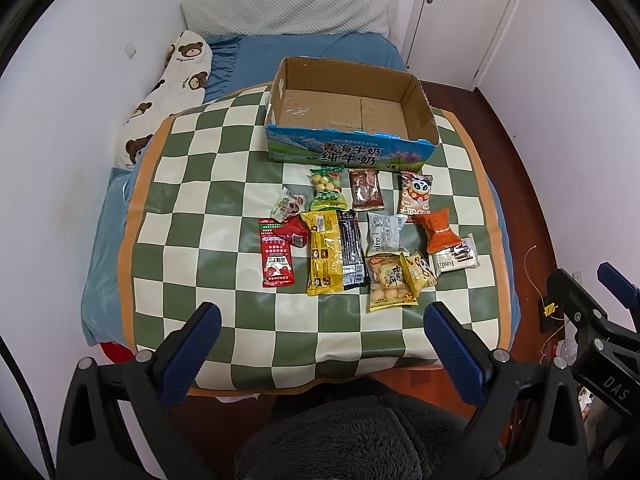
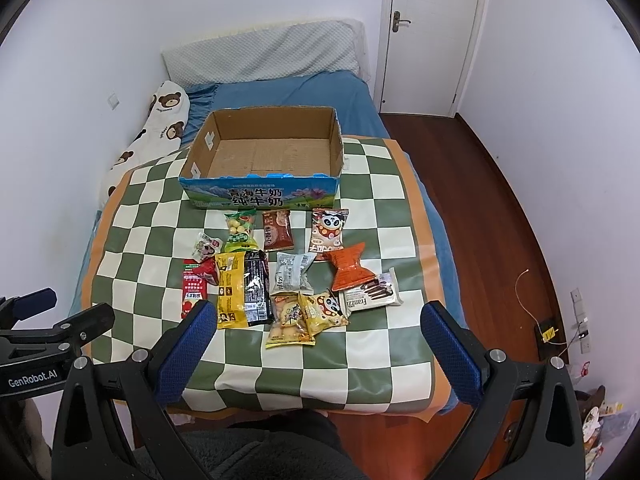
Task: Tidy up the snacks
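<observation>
- Snacks lie in a loose cluster at the centre of both views, on a green-and-cream checkered mat (image 1: 200,208) spread over a bed with a blue sheet (image 1: 280,46).
- A cardboard box (image 1: 420,120), open on top with nothing inside, sits just above the cluster in the frame; its printed blue front wall faces the cameras.
- Nearest the box, a row reads left to right: a green packet of round sweets (image 1: 326,188), a brown packet (image 1: 366,190) and a panda-print packet (image 1: 416,194).
- At the left of the cluster a long red packet (image 1: 276,254) lies beside a long yellow packet (image 1: 325,254), which touches a black packet (image 1: 352,254).
- A grey-white packet (image 1: 385,232) sits at the middle of the cluster, and a yellow biscuit bag (image 1: 390,284) lies below it.
- At the right are an orange packet pinched at its middle (image 1: 439,232) and a white wafer packet (image 1: 456,258), touching each other.
- The left gripper (image 1: 322,326) hangs low in its own view with blue-padded fingers spread wide, holding nothing, below the cluster.
- The right gripper (image 2: 318,322) is likewise spread and holds nothing; its left pad overlaps the red packet's lower end in its own view.
- A bear-print pillow (image 1: 172,92) lies along the wall at upper left, and a white door (image 2: 432,32) stands at upper right.
</observation>
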A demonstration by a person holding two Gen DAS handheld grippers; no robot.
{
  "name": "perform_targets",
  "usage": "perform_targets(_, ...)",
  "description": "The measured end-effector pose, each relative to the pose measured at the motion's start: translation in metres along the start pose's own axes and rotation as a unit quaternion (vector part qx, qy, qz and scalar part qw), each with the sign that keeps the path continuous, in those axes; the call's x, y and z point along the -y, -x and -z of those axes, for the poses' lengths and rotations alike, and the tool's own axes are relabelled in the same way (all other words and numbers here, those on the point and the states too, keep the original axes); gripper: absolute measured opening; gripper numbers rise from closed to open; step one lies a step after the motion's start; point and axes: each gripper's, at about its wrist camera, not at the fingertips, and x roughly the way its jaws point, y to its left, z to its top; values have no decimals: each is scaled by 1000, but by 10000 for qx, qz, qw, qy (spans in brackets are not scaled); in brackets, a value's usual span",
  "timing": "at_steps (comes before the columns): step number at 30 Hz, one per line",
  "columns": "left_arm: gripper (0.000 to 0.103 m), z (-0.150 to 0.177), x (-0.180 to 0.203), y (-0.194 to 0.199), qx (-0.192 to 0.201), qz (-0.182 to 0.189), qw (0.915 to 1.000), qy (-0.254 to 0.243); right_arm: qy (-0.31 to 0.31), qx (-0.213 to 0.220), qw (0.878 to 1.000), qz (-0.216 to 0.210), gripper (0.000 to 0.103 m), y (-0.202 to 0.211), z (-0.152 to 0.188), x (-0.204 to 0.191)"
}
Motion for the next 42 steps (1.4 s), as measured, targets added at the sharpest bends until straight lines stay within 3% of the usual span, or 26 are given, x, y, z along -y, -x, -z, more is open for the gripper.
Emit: perform_targets(42,103,1,-8,11,122,130,9998,7,28,20,10000,-80,103,1,-3,-6)
